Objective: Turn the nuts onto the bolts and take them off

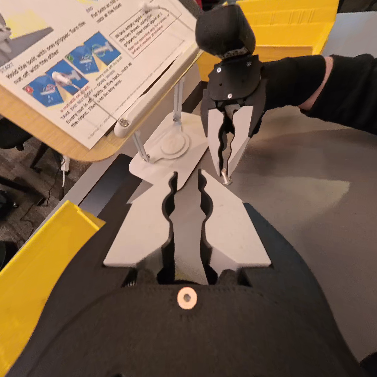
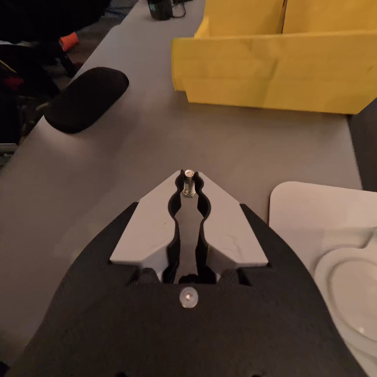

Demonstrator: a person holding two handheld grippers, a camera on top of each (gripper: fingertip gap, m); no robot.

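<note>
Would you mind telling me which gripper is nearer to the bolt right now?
Right. The right gripper has its fingertips closed on the shank of the bolt, which stands head-down on the table. The left gripper is open and empty, a short way off, pointing toward it.

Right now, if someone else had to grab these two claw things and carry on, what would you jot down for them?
Right gripper: shut on a bolt, pinched at the fingertips, standing head-down on the grey table.
Left gripper: open and holding nothing, just short of the bolt.
Nut: none on this bolt, and none showing anywhere in either view.
Around: yellow bins behind the bolt, white stand base next to it.
Done: bolt gripped and steadied.
Left: probably fetch a nut with the left gripper, turn it on, then take it off.
</note>
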